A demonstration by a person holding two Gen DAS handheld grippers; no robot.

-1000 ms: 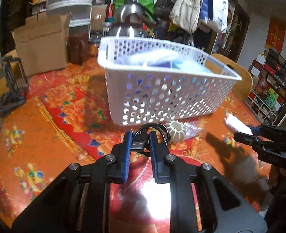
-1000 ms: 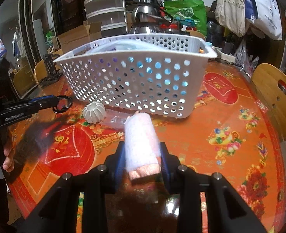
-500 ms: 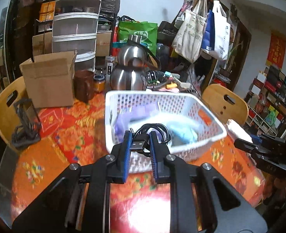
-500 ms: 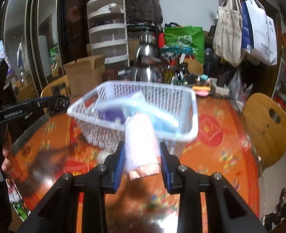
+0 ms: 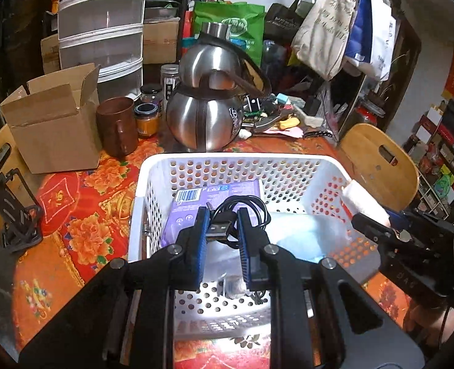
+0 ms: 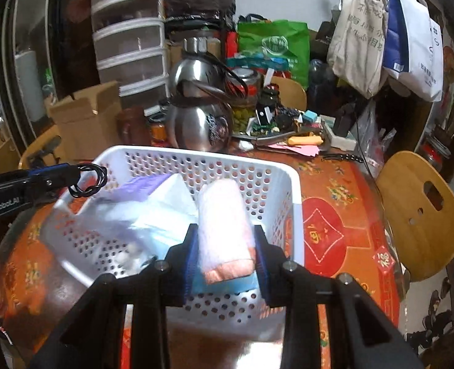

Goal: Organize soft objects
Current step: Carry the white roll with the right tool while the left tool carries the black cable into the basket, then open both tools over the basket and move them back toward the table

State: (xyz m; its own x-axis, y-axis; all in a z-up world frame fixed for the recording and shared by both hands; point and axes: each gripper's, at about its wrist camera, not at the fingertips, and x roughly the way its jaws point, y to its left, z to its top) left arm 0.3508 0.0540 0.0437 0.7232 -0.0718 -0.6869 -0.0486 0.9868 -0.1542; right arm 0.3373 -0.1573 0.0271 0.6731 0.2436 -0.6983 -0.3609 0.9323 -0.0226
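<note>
Two handheld grippers are hovering over a white perforated basket (image 5: 153, 181) sitting on a table covered in an orange-and-red floral cloth (image 5: 82, 209). The left gripper (image 5: 222, 230) is pinching a coiled black USB cable (image 5: 242, 212) between its blue pads, the cable's plug showing between the fingers above the basket's interior. The right gripper (image 6: 225, 252) is clamping a rolled pink-and-white towel (image 6: 223, 224) above the basket's near edge. A purple package (image 5: 196, 206) and a pale blue plastic-wrapped pack (image 5: 303, 240) are lying inside the basket. Behind it, a steel gourd-shaped flask (image 5: 208, 104), a brown mug (image 5: 117, 126), small jars and an open cardboard box (image 5: 51, 123) are crowding the tabletop, with wooden chairs (image 6: 417, 212) standing around it and tote bags (image 5: 328, 27) hanging beyond.
</note>
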